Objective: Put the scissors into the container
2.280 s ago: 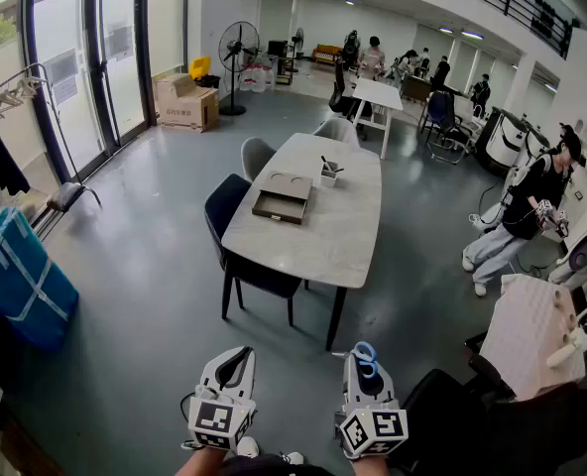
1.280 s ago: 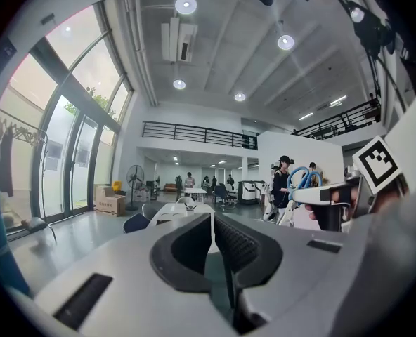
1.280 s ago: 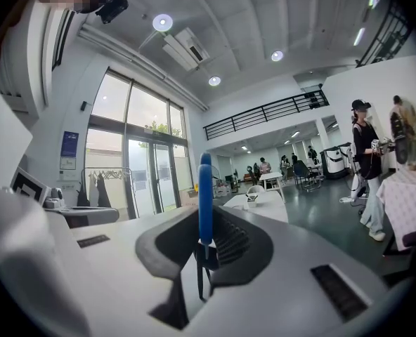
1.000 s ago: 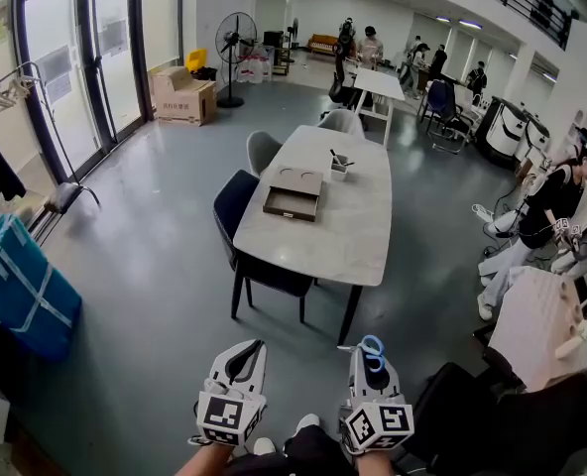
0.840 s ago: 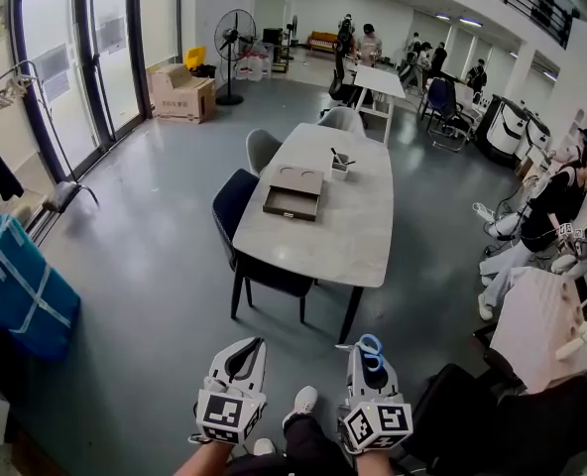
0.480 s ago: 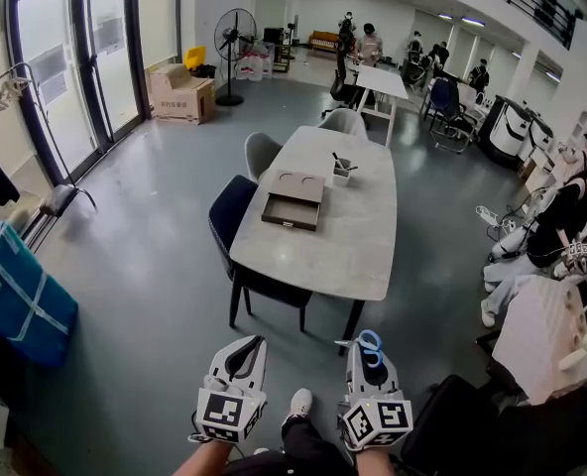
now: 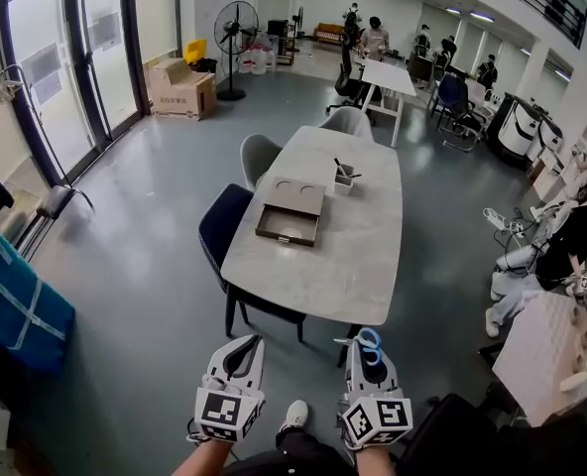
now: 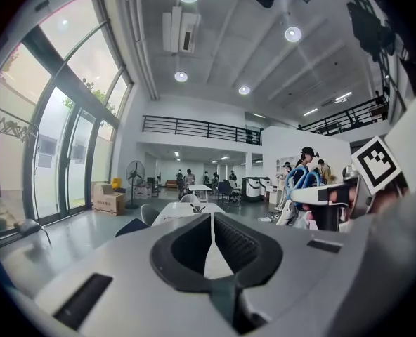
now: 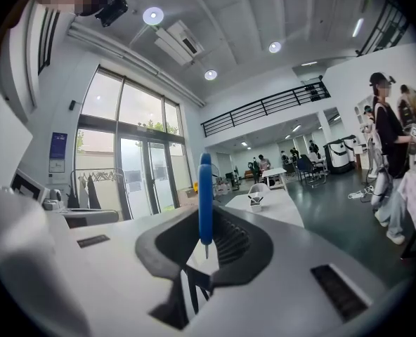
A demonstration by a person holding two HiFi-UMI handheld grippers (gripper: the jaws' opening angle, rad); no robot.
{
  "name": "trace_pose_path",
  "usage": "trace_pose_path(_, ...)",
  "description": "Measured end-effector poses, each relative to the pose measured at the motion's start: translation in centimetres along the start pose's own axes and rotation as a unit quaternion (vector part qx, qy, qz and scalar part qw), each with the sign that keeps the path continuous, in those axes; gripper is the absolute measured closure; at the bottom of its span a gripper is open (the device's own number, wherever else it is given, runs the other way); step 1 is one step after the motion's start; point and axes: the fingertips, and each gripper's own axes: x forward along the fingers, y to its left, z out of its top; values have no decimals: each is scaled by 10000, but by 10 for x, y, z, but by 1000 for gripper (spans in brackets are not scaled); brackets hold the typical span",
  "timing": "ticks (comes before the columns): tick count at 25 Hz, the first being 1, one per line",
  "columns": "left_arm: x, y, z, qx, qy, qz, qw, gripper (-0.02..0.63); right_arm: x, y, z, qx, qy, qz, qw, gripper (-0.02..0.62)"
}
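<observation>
Right gripper [image 7: 362, 355] clamps blue-handled scissors [image 9: 205, 199]; left gripper [image 7: 244, 347] closed, empty. Table [image 7: 308, 284] edge just ahead; open floor [image 7: 135, 266] left.

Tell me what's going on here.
A person is on the grey floor just short of the long white table, a gripper in each hand. The right gripper is clamped on blue-handled scissors, with the handles sticking out. The left gripper is shut and empty. The small white container holding dark tools sits far along the table, beyond a brown tray, so the scissors are not yet in it.
</observation>
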Motion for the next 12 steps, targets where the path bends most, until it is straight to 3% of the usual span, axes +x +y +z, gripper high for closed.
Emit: trace_pose_path(12,111,10,14,-6,89,231,9997,581,98,-66,17,59,106,219,9997,557)
